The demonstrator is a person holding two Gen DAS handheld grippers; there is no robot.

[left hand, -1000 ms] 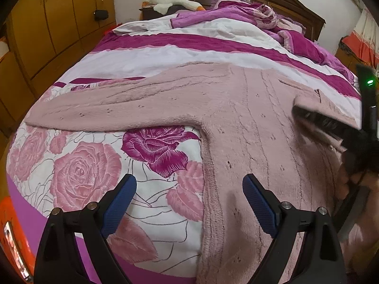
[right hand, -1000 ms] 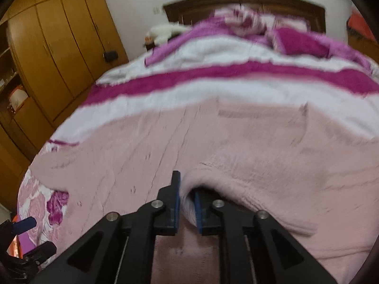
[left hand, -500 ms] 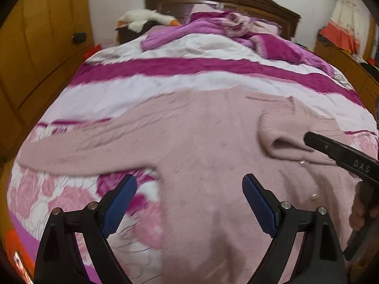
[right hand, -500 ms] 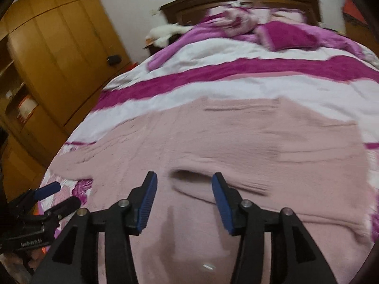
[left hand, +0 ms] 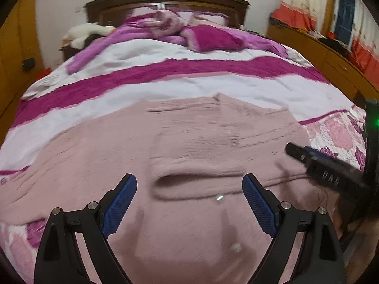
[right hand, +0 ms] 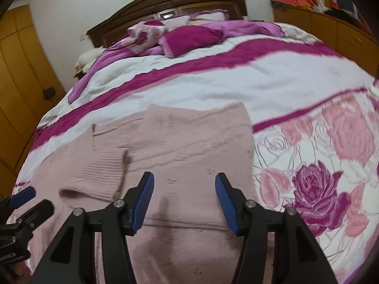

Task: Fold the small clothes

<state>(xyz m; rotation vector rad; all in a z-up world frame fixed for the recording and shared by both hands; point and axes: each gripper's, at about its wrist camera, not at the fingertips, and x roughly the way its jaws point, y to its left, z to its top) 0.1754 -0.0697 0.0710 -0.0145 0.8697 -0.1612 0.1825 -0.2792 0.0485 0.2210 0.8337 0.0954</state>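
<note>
Knitwear, soft and limp: the pink sweater (left hand: 189,146) lies spread flat on the floral bedspread (right hand: 319,156), one sleeve (left hand: 196,165) already laid across its body with the ribbed cuff (right hand: 104,163) near the middle. It should weigh little but sag and stretch if lifted by one point, so a doubled edge, hem or shoulder seam looks like the safest place to pinch, both sides together. The left gripper (left hand: 189,203) hovers over the sleeve with jaws wide apart, empty. The right gripper (right hand: 183,201) has jaws opening, nothing between them, above the sweater's right side
</note>
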